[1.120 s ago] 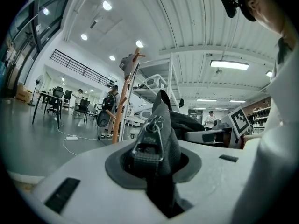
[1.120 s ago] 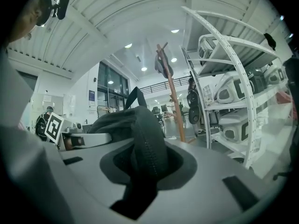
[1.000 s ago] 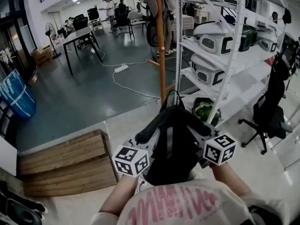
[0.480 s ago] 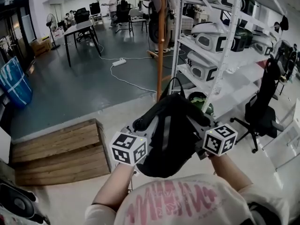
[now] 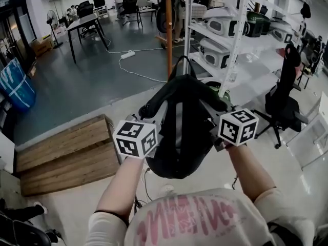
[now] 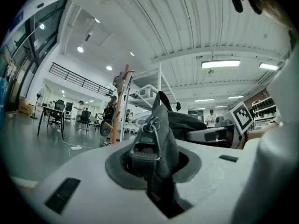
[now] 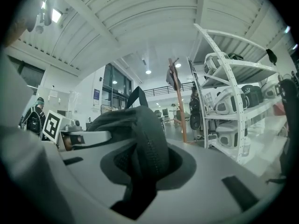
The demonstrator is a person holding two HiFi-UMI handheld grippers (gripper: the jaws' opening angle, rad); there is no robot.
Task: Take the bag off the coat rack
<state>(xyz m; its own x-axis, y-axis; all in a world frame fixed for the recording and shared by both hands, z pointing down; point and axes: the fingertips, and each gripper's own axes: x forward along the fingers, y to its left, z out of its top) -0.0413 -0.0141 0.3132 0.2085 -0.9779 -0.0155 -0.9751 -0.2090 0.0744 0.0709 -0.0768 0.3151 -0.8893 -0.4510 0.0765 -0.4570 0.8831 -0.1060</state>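
Status: the bag looks already off the coat rack. It hangs free in the middle of the head view, carried between your two grippers. The rack's orange pole stands well apart at 12 o'clock from it, just beside the white shelf unit. Nothing of the bag touches the pole as far as I can see. Left gripper: jaws narrow, clamped on a webbing strap of the bag with a metal buckle on it. Right gripper: jaws narrow too, pinching a padded, stitched edge of the bag. So both are loaded and neither is empty. Pose: both your forearms reach forward from your chest, and the grippers sit roughly level. The left marker cube is at 9 o'clock of the bag and the right marker cube at 3 o'clock. The bag's body sags below the two grip points. What's left, by my read: nothing on the rack side. At most you carry the bag clear and set it down, and the task names no drop spot. The wooden platform lies at 8 o'clock on the floor.
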